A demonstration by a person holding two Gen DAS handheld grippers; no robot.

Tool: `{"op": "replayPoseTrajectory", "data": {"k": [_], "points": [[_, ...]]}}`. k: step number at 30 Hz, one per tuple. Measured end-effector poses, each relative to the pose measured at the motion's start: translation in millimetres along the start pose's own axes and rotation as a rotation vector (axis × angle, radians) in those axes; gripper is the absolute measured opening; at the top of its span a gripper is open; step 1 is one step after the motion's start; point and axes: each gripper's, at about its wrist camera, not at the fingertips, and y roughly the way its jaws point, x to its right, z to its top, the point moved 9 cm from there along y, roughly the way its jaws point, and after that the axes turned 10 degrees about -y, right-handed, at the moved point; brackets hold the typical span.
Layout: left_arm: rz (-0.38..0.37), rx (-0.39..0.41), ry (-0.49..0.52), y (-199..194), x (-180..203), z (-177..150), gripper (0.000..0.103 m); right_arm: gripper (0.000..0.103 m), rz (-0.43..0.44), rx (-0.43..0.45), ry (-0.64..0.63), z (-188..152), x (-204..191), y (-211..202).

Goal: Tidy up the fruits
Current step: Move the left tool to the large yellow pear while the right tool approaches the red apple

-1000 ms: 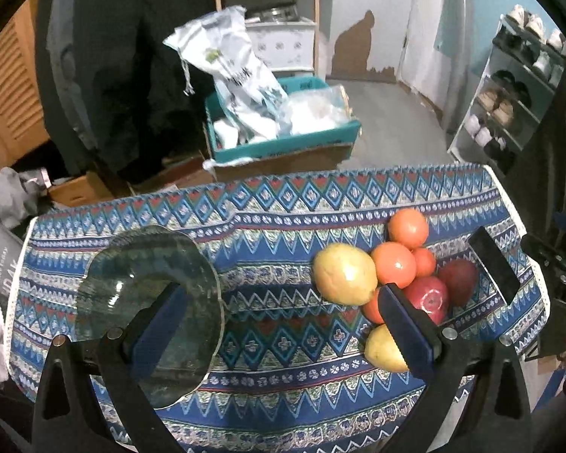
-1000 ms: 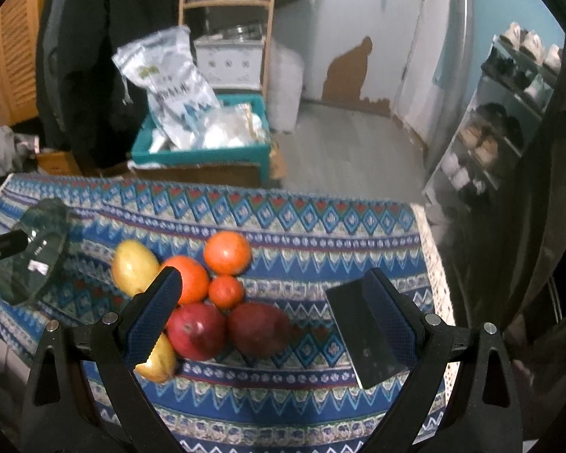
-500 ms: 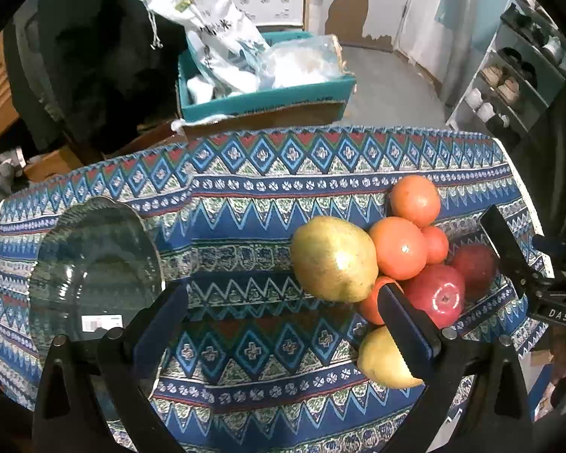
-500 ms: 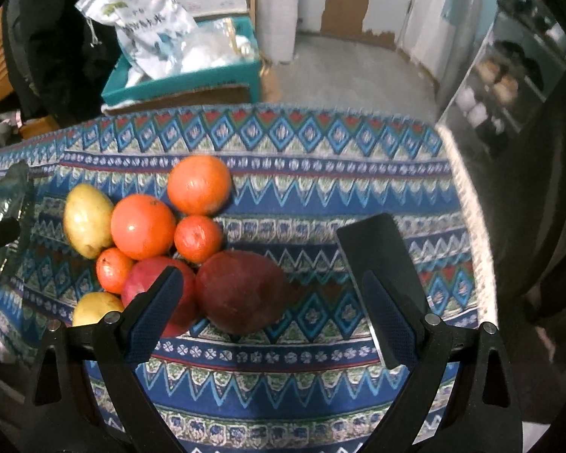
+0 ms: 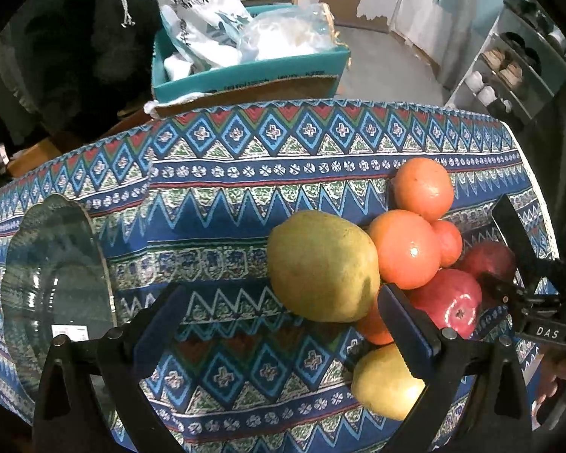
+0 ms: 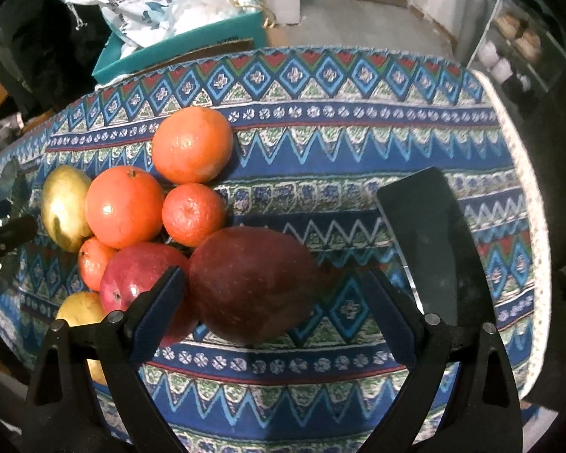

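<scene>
Two close, downward-angled wrist views sharing the fruit pile point(image 5: 407, 264).

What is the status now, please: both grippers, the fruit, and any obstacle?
Left gripper open, empty, near the big yellow pear. Right gripper open, around the dark red apple. Fruit piled on the cloth, glass plate empty. Black phone lies right of the apple.

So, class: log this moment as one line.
left gripper: open, near pear | right gripper: open, around dark apple | plate: bare
</scene>
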Motion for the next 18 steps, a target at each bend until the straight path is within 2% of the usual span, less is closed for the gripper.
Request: {"op": "replayPoseTrajectory", "data": {"k": [9, 15, 18], "points": [[-0.018, -0.055, 0.014, 26, 11, -2, 0.102, 0.087, 0.144, -0.023, 0.137, -1, 5, 13], [-0.062, -0.101, 0.004, 44, 17, -4, 0.102, 0.082, 0.193, -0.033, 0.176, 0, 3, 16], [-0.093, -0.094, -0.007, 47, 18, -3, 0.103, 0.079, 0.228, -0.039, 0.206, -1, 2, 18]]}}
